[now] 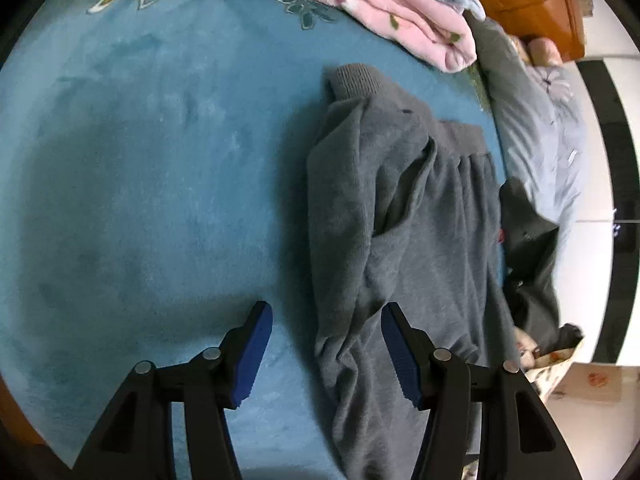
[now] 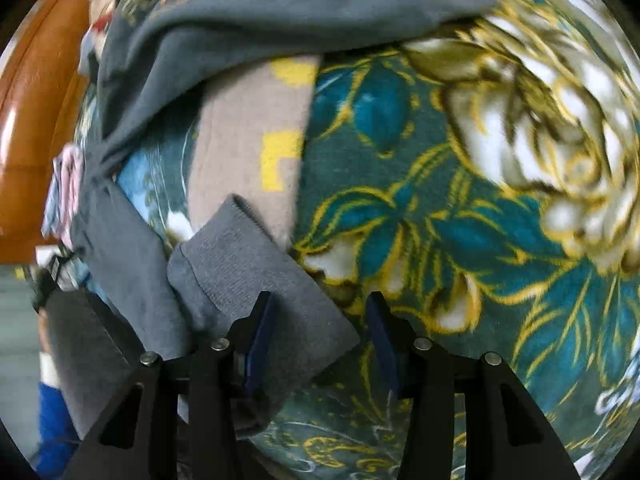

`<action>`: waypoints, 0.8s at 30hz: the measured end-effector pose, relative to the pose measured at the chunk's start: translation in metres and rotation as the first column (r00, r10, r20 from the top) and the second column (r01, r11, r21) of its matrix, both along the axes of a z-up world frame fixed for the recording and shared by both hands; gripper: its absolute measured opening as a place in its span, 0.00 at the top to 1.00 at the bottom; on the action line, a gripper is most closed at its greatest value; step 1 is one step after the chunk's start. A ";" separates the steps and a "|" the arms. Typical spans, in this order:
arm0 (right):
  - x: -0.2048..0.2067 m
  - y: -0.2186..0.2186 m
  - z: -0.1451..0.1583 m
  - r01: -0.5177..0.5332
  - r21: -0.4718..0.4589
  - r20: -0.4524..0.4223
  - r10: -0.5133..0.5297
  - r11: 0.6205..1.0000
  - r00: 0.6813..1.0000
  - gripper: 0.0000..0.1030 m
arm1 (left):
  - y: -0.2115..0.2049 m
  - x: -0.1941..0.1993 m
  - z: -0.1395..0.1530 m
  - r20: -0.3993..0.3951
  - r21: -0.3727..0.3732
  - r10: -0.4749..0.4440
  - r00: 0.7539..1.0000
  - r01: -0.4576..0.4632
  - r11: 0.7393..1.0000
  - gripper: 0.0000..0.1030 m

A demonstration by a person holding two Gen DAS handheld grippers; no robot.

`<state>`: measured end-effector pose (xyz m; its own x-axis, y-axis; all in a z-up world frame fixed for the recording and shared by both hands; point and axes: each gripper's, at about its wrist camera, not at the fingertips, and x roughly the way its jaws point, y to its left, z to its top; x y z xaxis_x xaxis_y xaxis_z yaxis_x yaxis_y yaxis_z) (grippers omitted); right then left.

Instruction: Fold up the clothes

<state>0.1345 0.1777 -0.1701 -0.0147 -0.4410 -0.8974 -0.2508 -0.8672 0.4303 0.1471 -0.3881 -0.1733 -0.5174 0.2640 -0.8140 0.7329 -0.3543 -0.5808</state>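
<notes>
- Blue-padded, your left gripper (image 1: pixel 326 356) hangs released over the teal blanket (image 1: pixel 152 200), its right pad at the grey sweatshirt's (image 1: pixel 420 216) near edge.
- Your right gripper (image 2: pixel 320 336) is spread too, a ribbed grey cuff (image 2: pixel 248 280) lying between its pads, not pinched; the view is blurred, so contact is uncertain.
- The sweatshirt lies lengthwise on the bed, one sleeve laid over the body, ribbed hem (image 1: pixel 460 138) farther off.
- Take each hold on a doubled edge, and lift both sides level so the fold lands square.
- Beyond lies a pink blanket (image 1: pixel 400 12).
</notes>
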 end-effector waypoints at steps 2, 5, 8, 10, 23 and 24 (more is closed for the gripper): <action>0.005 0.001 -0.005 0.023 -0.003 0.028 -0.022 1.000 0.999 0.53 | 0.000 -0.003 -0.001 0.005 -0.012 -0.020 1.000 0.020 1.000 0.43; 0.009 -0.002 -0.005 0.055 -0.046 0.079 -0.051 0.997 0.996 0.84 | 0.003 -0.009 -0.002 0.022 -0.029 -0.057 0.998 0.058 0.998 0.63; 0.006 -0.001 0.010 0.070 -0.091 0.082 -0.063 0.993 0.995 0.94 | 0.006 -0.015 -0.002 0.033 -0.035 -0.089 0.995 0.090 0.995 0.89; -0.002 0.006 0.030 0.084 -0.120 0.039 -0.079 0.989 0.996 0.94 | 0.005 -0.015 0.006 0.013 -0.061 -0.087 0.996 0.087 0.994 0.91; -0.104 0.087 0.070 0.401 -0.140 -0.146 -0.419 0.905 0.896 0.78 | -0.007 -0.009 0.000 0.003 -0.015 -0.017 1.000 0.017 1.000 0.91; -0.104 0.089 0.074 0.402 -0.145 -0.163 -0.422 0.904 0.892 0.68 | -0.005 -0.010 0.000 0.005 -0.015 -0.018 1.000 0.018 1.000 0.90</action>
<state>0.0301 0.2668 -0.0963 -0.3774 -0.4497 -0.8095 -0.4824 -0.6507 0.5864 0.1367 -0.3935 -0.1737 -0.5089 0.2605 -0.8205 0.7292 -0.3760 -0.5717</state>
